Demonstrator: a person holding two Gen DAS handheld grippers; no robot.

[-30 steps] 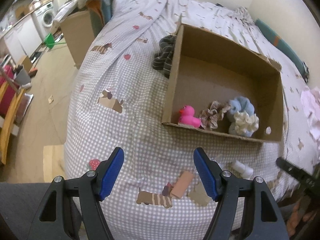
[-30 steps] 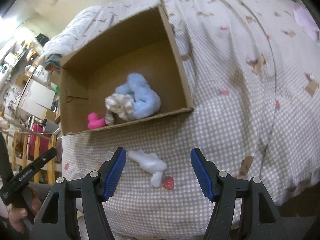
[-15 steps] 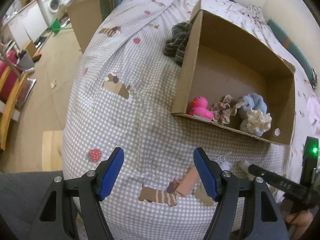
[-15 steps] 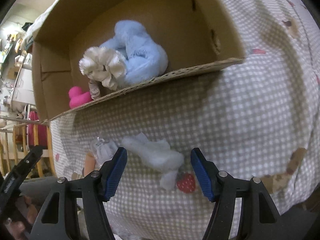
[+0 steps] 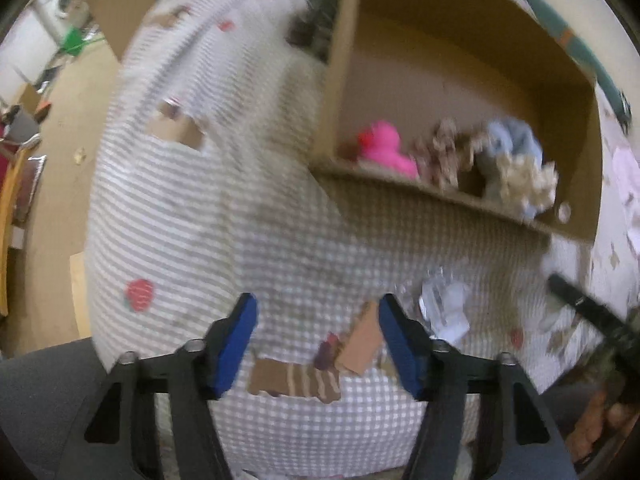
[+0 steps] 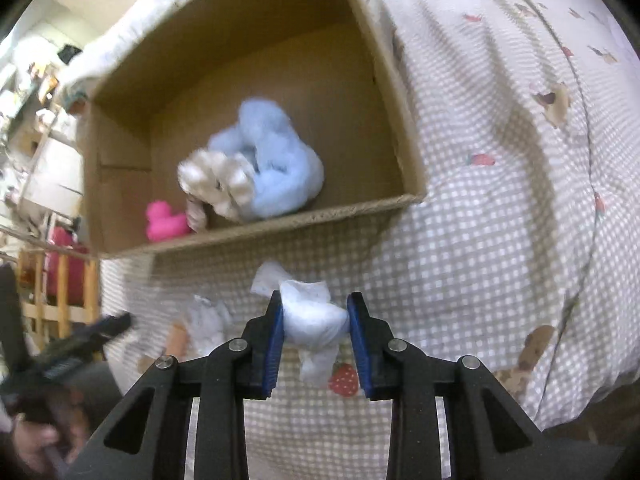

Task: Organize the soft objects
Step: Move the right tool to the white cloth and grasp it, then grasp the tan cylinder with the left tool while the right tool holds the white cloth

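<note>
My right gripper is shut on a white soft bundle just in front of the cardboard box on the checked bedspread. The box holds a pink duck, a cream scrunchie and a light blue fluffy item; they also show blurred in the left wrist view, the duck at the left. A crumpled clear-white item lies to the right of my left gripper, which is open and empty over the bedspread. It also shows in the right wrist view.
A dark striped cloth lies behind the box's left wall. The bed edge drops to the floor on the left, with another cardboard box and a wooden chair beyond. Pink cloth lies at far right.
My right gripper has closed on the white bundle and pulled back from the box. My left gripper has moved forward and closer to the bed; its view is blurred.
</note>
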